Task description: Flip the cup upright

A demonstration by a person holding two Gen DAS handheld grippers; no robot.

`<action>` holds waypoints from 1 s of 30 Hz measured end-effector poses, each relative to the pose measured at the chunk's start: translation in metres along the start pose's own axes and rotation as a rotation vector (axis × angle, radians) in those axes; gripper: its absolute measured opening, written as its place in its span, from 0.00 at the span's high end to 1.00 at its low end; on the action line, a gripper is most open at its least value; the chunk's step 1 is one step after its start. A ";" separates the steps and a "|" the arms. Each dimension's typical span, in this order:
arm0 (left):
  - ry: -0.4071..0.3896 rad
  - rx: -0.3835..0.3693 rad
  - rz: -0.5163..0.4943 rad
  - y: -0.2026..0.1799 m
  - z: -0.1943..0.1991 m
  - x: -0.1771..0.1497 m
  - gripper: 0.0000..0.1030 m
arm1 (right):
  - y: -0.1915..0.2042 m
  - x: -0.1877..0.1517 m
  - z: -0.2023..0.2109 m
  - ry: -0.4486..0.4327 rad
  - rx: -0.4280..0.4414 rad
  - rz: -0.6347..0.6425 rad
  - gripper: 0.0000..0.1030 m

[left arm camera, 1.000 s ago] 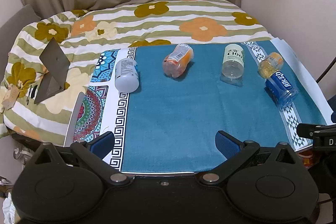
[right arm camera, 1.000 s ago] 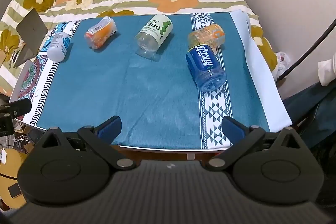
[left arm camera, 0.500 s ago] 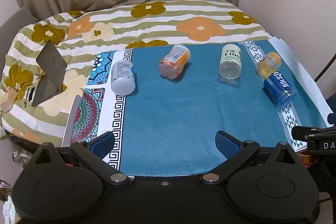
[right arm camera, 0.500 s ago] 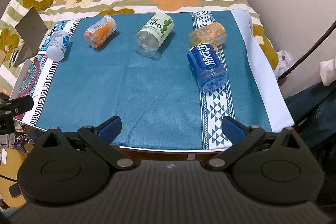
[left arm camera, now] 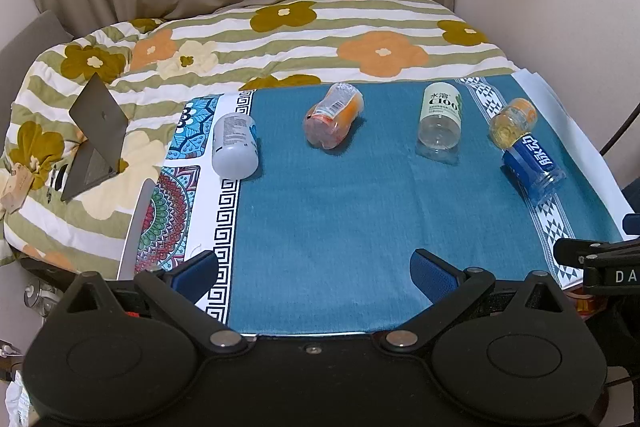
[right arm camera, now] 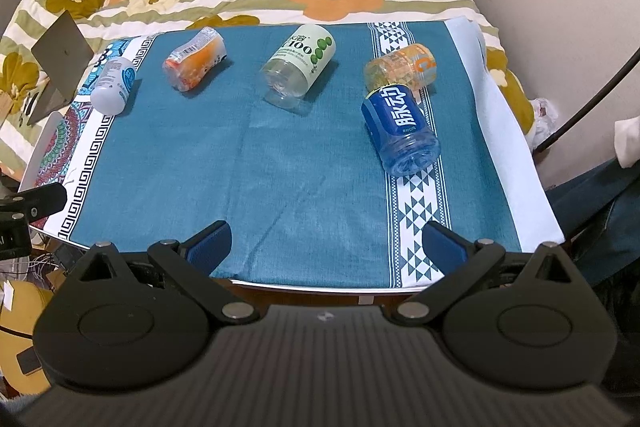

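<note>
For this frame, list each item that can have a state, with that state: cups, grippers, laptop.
white cup: on its side
orange cup: on its side
green-label cup: on its side
yellow cup: on its side, touching the blue one
blue cup: on its side
laptop: open
left gripper: open, empty
right gripper: open, empty

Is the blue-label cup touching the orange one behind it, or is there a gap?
Touching. In the right wrist view the blue-label cup has its far end pressed against the side of the orange cup, no cloth visible between them; the left wrist view agrees.
</note>
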State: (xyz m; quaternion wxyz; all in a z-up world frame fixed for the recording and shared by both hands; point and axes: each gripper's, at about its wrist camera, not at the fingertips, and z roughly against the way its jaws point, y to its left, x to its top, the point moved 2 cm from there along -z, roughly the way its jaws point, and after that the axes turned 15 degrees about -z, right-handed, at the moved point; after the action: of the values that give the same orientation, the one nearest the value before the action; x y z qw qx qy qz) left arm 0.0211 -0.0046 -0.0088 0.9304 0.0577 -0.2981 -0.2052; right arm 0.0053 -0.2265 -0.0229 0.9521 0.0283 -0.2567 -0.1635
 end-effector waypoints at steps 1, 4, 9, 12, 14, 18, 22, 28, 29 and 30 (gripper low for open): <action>-0.001 0.000 0.000 0.000 0.000 0.000 0.00 | 0.000 0.000 0.000 0.000 0.001 0.000 0.00; -0.003 0.002 -0.001 -0.001 0.001 0.000 0.00 | -0.001 0.000 0.000 -0.001 0.000 -0.001 0.00; -0.003 0.003 -0.003 -0.002 0.001 0.000 0.00 | 0.000 0.000 -0.001 -0.004 0.001 -0.004 0.00; -0.002 0.003 0.000 -0.002 0.001 -0.001 0.00 | 0.000 0.000 0.000 -0.002 0.001 -0.003 0.00; -0.002 0.003 0.002 -0.002 0.002 -0.001 0.00 | 0.000 0.000 0.000 -0.002 0.001 -0.003 0.00; -0.003 0.003 0.000 -0.002 0.003 -0.002 0.00 | 0.000 0.000 0.000 -0.003 0.001 -0.004 0.00; -0.005 0.003 -0.001 -0.002 0.003 -0.002 0.00 | -0.001 0.000 0.001 -0.006 0.002 -0.006 0.00; -0.008 0.004 -0.004 -0.003 0.003 -0.002 0.00 | -0.003 -0.001 0.005 -0.010 0.003 -0.009 0.00; -0.009 0.004 -0.005 -0.003 0.004 -0.002 0.00 | -0.003 -0.001 0.005 -0.010 0.003 -0.008 0.00; -0.009 0.005 -0.006 -0.003 0.004 -0.001 0.00 | -0.004 -0.001 0.005 -0.011 0.003 -0.009 0.00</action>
State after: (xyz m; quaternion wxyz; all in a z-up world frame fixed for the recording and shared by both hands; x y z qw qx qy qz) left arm 0.0168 -0.0070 -0.0069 0.9283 0.0597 -0.3028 -0.2075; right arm 0.0010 -0.2294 -0.0194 0.9500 0.0300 -0.2618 -0.1674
